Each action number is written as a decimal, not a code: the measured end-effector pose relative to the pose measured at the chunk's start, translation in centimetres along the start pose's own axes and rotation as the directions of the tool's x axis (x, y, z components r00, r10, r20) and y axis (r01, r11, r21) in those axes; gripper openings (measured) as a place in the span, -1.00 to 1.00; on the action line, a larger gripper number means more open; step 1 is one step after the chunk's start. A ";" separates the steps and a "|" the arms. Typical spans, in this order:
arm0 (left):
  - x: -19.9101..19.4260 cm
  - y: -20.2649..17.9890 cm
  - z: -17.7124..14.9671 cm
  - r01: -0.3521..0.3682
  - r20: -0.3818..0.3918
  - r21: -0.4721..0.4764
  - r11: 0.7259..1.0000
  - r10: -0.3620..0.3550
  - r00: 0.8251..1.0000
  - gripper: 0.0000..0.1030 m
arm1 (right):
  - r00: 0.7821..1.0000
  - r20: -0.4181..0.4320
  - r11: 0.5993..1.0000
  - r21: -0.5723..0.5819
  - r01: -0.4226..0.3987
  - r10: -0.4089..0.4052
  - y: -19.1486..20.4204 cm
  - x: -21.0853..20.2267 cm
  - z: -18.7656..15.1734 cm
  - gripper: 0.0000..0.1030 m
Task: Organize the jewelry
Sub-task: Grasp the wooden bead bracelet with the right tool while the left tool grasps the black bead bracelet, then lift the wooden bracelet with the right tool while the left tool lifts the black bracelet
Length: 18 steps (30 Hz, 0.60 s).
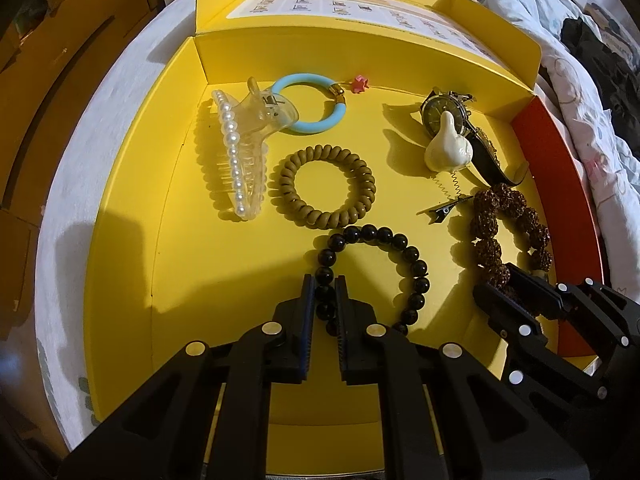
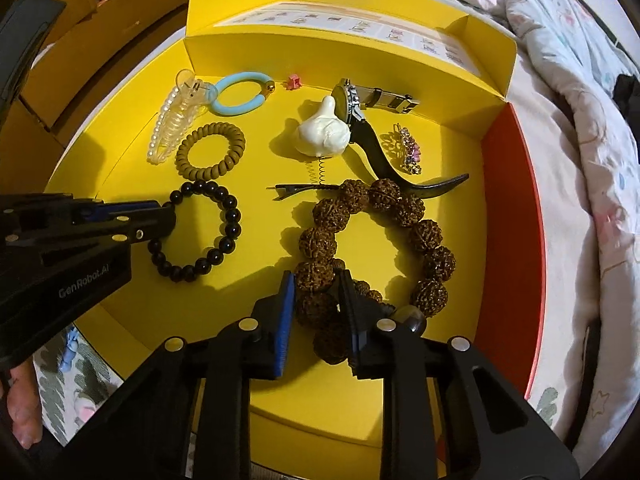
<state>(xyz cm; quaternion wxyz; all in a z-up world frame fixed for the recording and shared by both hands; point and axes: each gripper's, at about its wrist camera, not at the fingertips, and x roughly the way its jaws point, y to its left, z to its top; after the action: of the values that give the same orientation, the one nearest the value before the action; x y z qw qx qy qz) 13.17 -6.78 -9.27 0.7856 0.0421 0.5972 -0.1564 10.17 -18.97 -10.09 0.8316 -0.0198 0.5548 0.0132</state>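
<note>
An open yellow box (image 1: pixel 200 240) holds the jewelry. A black bead bracelet (image 1: pixel 416 264) lies on its floor near the front, and my left gripper (image 1: pixel 324 280) is shut on the bracelet's left side. To the right lies a bracelet of large brown knobbly beads (image 2: pixel 424 236); my right gripper (image 2: pixel 316 280) is shut on its near-left beads. In the right wrist view my left gripper (image 2: pixel 168 216) comes in from the left onto the black bracelet (image 2: pixel 232 216). In the left wrist view my right gripper (image 1: pixel 498 280) covers the near end of the brown bracelet (image 1: pixel 486 220).
Further back in the box lie a pearl hair claw (image 1: pixel 240 160), a blue ring (image 1: pixel 316 124), an olive coil hair tie (image 1: pixel 324 188), a white figure on a spring clip (image 1: pixel 448 148) and a watch (image 1: pixel 440 110). The box's red side (image 1: pixel 560 200) borders a patterned quilt (image 1: pixel 580 20).
</note>
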 end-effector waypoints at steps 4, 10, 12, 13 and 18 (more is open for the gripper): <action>-0.3 0.1 0.1 0.008 0.009 -0.003 1.000 -0.008 1.000 -0.81 | 1.000 0.006 1.000 0.029 -0.012 0.012 -0.5 -0.3 0.0 -0.59; -1.7 0.5 0.5 0.028 0.044 -0.010 1.000 -0.028 0.999 -0.81 | 0.998 0.035 0.997 0.068 -0.046 0.043 -1.3 -1.9 0.3 -0.59; -2.2 0.6 0.5 0.039 0.057 -0.011 0.999 -0.039 0.998 -0.81 | 0.996 0.064 0.994 0.089 -0.069 0.064 -1.6 -2.7 0.4 -0.59; -2.5 0.6 0.6 0.044 0.062 -0.013 0.999 -0.043 0.997 -0.81 | 0.996 0.055 0.994 0.087 -0.072 0.067 -1.7 -3.0 0.4 -0.59; -4.4 0.9 0.8 0.080 0.102 -0.026 0.996 -0.077 0.992 -0.81 | 0.989 0.100 0.985 0.121 -0.122 0.111 -2.5 -4.8 0.4 -0.59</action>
<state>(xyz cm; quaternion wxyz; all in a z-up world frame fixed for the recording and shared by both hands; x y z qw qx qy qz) 13.10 -5.27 -4.98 0.8085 -0.0013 0.5602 -0.1801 8.84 -21.40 -5.48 0.8540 0.0660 0.5153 0.0276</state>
